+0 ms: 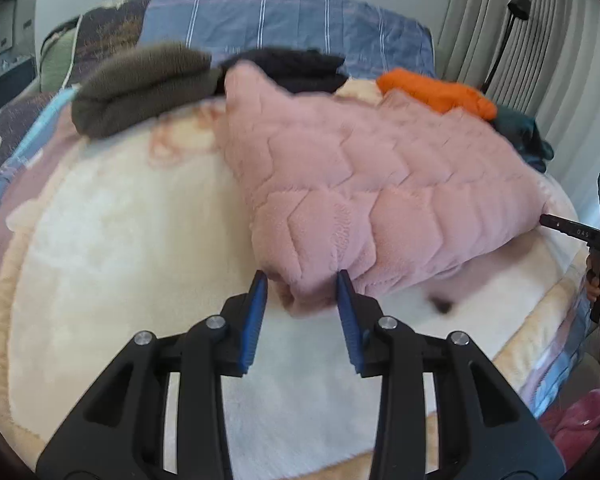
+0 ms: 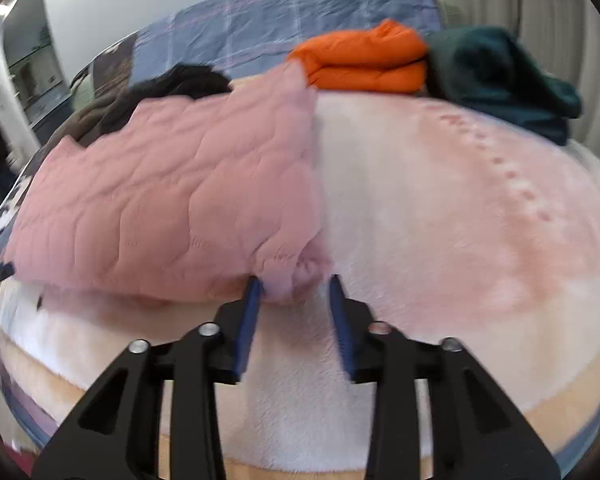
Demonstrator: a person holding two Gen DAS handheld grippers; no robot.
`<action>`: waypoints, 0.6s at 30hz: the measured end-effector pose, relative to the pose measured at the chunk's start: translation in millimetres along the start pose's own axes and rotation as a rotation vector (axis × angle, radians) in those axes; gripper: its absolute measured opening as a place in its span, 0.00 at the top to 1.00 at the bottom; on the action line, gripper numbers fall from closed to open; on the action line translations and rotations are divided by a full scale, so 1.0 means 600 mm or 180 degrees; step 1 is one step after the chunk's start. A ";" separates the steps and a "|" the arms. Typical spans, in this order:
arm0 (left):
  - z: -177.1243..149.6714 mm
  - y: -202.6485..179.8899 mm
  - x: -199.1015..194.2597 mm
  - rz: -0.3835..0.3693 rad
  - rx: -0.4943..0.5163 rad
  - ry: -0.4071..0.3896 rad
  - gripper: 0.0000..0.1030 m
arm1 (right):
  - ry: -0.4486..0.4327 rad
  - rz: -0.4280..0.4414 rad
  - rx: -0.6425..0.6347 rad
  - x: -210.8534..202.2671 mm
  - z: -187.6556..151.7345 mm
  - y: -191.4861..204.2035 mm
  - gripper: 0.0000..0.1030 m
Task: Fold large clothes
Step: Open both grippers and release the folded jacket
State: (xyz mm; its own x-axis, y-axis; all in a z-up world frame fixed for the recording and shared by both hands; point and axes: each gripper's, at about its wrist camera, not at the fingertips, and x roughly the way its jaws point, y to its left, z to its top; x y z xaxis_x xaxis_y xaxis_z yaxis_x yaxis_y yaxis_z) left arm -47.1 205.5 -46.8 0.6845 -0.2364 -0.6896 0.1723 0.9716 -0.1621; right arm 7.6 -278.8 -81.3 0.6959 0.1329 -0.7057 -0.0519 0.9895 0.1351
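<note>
Left wrist view: left gripper (image 1: 302,280) straddles the near left corner of the pink quilted garment (image 1: 380,184) on the cream blanket (image 1: 120,260), seemingly pinching it. Right gripper (image 2: 293,283) likewise brackets the near right corner, contact blurred. Folded orange clothes (image 2: 364,64) sit at the far edge.

The pink quilted garment (image 1: 380,184) was a plush fleece piece stitched in a hexagon pattern. It lay folded and flat on the cream blanket (image 1: 120,260) covering the bed, its near corners bunched.
</note>
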 end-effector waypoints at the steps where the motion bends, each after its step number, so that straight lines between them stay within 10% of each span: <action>1: 0.011 -0.009 -0.012 0.0025 0.0069 -0.0074 0.66 | -0.0093 0.0022 -0.0016 -0.013 0.009 0.011 0.63; 8: 0.118 -0.064 0.019 0.0335 0.0416 -0.0462 0.59 | -0.0621 0.0718 -0.0382 -0.015 0.083 0.168 0.63; 13: 0.125 -0.063 0.105 0.0769 0.0503 -0.0255 0.56 | 0.0254 0.0634 -0.0312 0.136 0.057 0.196 0.63; 18: 0.100 -0.035 0.122 0.0580 0.0488 -0.0297 0.53 | 0.0283 0.0691 -0.0424 0.118 0.066 0.196 0.64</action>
State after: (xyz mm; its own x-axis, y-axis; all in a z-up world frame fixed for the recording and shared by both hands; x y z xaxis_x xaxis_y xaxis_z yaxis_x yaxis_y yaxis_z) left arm 41.7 167.5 -51.4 0.7752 -0.0641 -0.6285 0.1407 0.9874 0.0728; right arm 79.4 -155.3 -87.9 0.5929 0.3415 -0.7293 -0.2909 0.9353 0.2015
